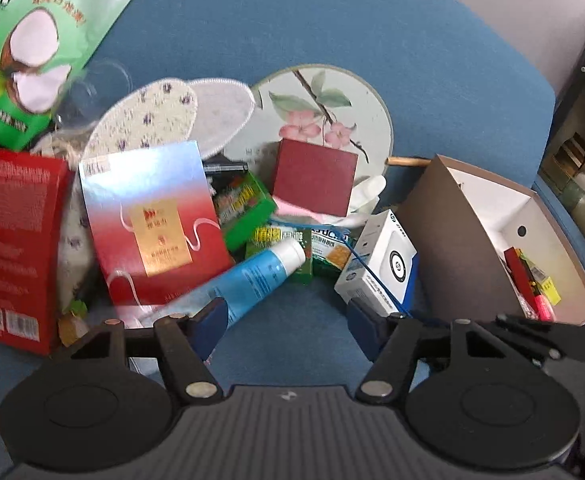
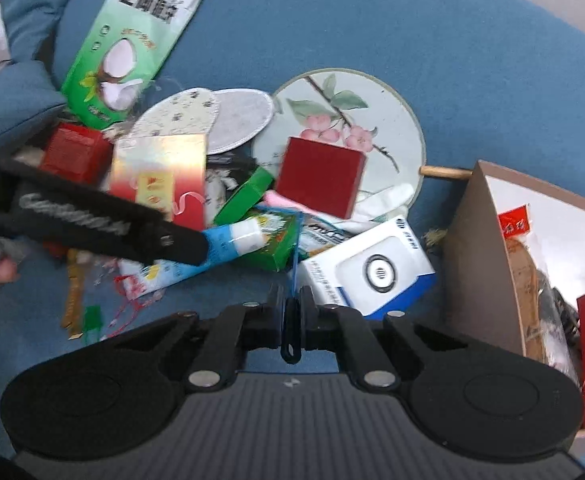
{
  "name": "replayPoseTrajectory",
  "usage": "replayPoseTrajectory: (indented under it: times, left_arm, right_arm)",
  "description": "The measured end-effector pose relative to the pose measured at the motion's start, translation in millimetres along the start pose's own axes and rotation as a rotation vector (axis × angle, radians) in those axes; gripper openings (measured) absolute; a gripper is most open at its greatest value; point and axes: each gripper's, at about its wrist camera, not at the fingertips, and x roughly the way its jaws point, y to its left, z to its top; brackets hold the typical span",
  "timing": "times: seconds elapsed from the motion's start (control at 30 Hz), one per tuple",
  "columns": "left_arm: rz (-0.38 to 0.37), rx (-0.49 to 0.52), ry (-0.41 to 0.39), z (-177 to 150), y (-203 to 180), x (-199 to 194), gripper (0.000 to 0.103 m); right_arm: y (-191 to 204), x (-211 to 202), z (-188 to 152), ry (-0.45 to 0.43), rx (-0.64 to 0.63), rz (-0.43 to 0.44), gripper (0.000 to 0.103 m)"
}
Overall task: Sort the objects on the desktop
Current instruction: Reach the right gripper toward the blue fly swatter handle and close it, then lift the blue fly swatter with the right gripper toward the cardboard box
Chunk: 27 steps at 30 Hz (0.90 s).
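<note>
A blue and white tube [image 1: 266, 270] lies slanted in the pile on the blue cushion [image 1: 332, 20]. My left gripper [image 1: 286, 309] is open. The tube's tail runs in by the left finger and the pads do not press on it. From the right wrist view the left gripper's finger [image 2: 92, 216] reaches across to the tube [image 2: 236, 238]. My right gripper [image 2: 292, 300] is shut on a thin blue cord [image 2: 294, 256]. That cord [image 1: 372, 268] crosses the white and blue box [image 1: 384, 256].
An open cardboard box [image 1: 452, 240] on the right holds packets and pens. The pile also has a dark red square box [image 1: 314, 176], a round flowered fan [image 1: 332, 100], a shiny red card [image 1: 152, 216], a red carton [image 1: 12, 240], a green snack bag [image 1: 32, 52] and insoles [image 1: 148, 116].
</note>
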Motion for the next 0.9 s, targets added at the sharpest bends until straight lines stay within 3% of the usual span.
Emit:
replayPoseTrajectory:
  times: [0.4, 0.57, 0.77, 0.9]
  left_arm:
    - [-0.054, -0.011, 0.081, -44.6, -22.2, -7.8, 0.067]
    - [-0.061, 0.01, 0.097, -65.3, -30.2, -15.4, 0.067]
    - [-0.085, -0.018, 0.17, -84.4, -36.4, -6.4, 0.067]
    - [-0.106, 0.02, 0.143, -83.0, -52.9, -5.7, 0.068]
  right_arm:
    - [6.9, -63.9, -66.8, 0.065, 0.064, 0.061, 0.001]
    - [10.4, -73.1, -95.1, 0.131, 0.093, 0.081, 0.001]
    - [15.0, -76.8, -118.5, 0.175, 0.109, 0.089, 0.0]
    - [15.6, -78.1, -125.4, 0.177, 0.121, 0.091, 0.0]
